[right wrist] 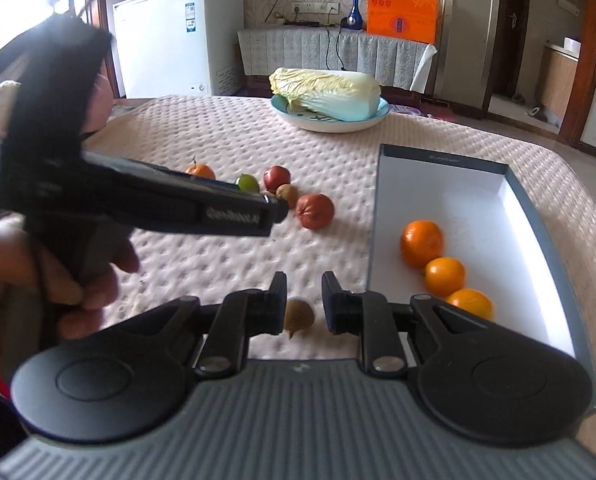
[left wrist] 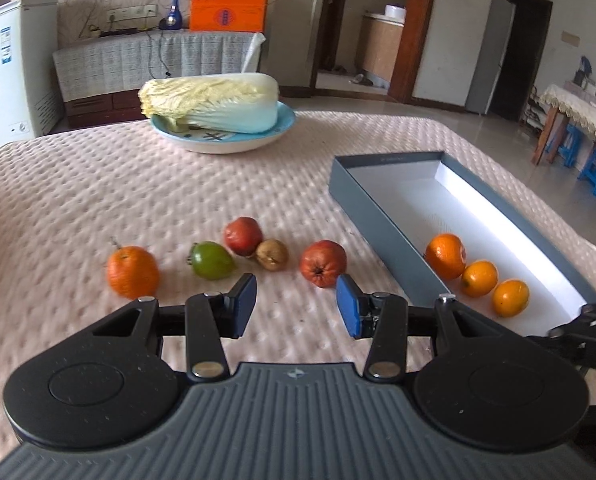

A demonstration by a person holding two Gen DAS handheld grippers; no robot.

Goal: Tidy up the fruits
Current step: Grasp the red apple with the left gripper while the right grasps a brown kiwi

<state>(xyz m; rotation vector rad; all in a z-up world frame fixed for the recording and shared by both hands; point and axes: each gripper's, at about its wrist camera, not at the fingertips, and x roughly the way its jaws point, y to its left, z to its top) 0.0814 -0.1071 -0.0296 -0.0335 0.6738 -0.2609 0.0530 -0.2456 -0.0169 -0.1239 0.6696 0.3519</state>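
Right hand-held gripper (right wrist: 303, 302) is hanging low over the surface (right wrist: 226, 132) with its two fingers apart, and a small brown kiwi (right wrist: 298, 315) is sitting right between them, a little toward the left finger. I cannot tell if the fingers are touching the kiwi, but they are not squeezing it. The kiwi is lying with its pointy end toward the camera. The box (right wrist: 515, 196) is lying to the right of this gripper, very near, with its long side running away from the camera. Three oranges are sitting in a row in the near end of the box: a big orange (right wrist: 421, 243), a middle orange (right wrist: 444, 276) and a near orange (right wrist: 470, 304). So the next move is probably closing on the kiwi and carrying it a short way right into the box. Left hand-held gripper (left wrist: 296, 305) is also standing wide apart and holding nothing. It is pointing at the loose fruit: a red fruit (left wrist: 323, 263) just ahead and a bit right, a second kiwi (left wrist: 272, 254), another red fruit (left wrist: 243, 236), a green fruit (left wrist: 212, 261) and a lone orange (left wrist: 132, 271) off to the left. A cabbage (left wrist: 214, 101) is resting on a plate (left wrist: 224, 141) far back.
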